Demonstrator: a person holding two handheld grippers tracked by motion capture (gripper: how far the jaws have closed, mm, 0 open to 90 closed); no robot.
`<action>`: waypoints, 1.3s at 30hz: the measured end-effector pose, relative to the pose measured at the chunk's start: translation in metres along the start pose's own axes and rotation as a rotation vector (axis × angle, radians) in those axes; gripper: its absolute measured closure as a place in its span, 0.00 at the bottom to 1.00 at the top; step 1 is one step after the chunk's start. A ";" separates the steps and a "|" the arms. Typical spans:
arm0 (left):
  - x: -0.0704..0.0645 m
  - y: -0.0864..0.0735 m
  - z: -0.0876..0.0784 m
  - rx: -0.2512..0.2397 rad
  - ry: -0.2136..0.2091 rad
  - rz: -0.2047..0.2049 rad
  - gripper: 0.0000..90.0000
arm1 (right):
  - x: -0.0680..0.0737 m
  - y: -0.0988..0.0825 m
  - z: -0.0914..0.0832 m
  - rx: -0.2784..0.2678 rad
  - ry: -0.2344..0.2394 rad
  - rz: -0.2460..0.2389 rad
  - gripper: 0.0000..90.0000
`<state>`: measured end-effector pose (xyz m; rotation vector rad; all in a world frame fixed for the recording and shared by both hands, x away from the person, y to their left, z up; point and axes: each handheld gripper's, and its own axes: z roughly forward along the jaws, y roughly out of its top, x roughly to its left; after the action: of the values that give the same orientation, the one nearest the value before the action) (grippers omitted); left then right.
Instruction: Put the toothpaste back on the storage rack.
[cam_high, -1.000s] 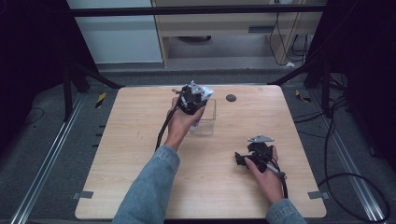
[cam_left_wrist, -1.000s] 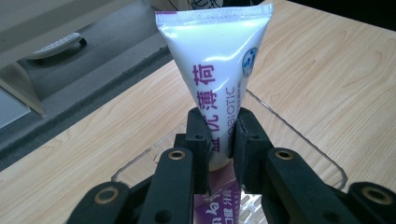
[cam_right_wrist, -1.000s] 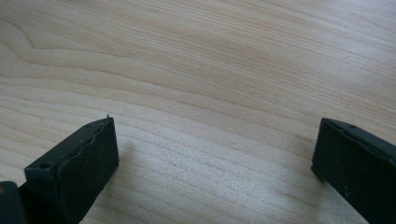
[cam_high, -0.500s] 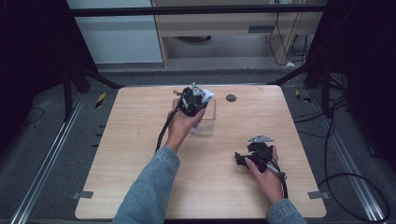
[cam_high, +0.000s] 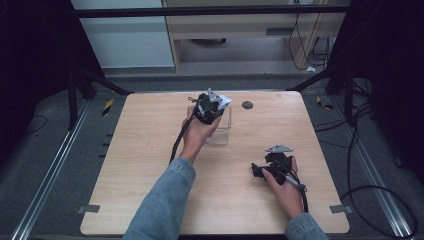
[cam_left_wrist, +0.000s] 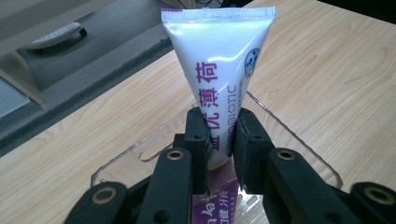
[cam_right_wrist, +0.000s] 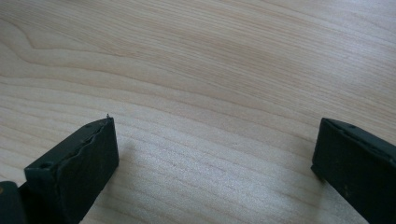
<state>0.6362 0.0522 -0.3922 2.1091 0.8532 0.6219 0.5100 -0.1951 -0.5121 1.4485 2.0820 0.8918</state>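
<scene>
A white tube (cam_left_wrist: 219, 70) with purple lettering stands crimped end up between the jaws of my left gripper (cam_left_wrist: 218, 135), which is shut on it. Below it lies a clear plastic box (cam_left_wrist: 299, 140); another purple-printed item shows at the box's bottom. In the high view the left gripper (cam_high: 210, 106) hangs over that clear box (cam_high: 224, 131) at the table's far middle, the tube's tip (cam_high: 223, 100) poking out. My right gripper (cam_high: 261, 171) rests low on the near right of the table, open. Its jaws stand wide apart over bare wood in the right gripper view (cam_right_wrist: 215, 154).
The wooden table (cam_high: 150, 165) has a small dark round hole (cam_high: 247, 105) near its far edge. Cables trail from both grippers. Beyond the table are dark frame legs, a grey floor and a wooden cabinet.
The left gripper with the tube has shifted slightly right and toward the box. The right gripper has stayed put.
</scene>
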 end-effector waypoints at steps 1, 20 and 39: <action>0.000 0.000 0.000 0.000 0.000 0.000 0.85 | 0.000 0.000 0.000 0.000 0.000 0.000 0.01; -0.005 0.009 0.014 0.042 0.009 -0.019 0.85 | 0.000 0.000 0.000 0.000 0.000 0.000 0.01; -0.009 0.010 0.017 0.053 0.005 -0.004 0.84 | 0.000 0.000 0.000 0.000 0.000 -0.002 0.01</action>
<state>0.6449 0.0327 -0.3954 2.1530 0.8858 0.6091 0.5101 -0.1952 -0.5121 1.4464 2.0826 0.8912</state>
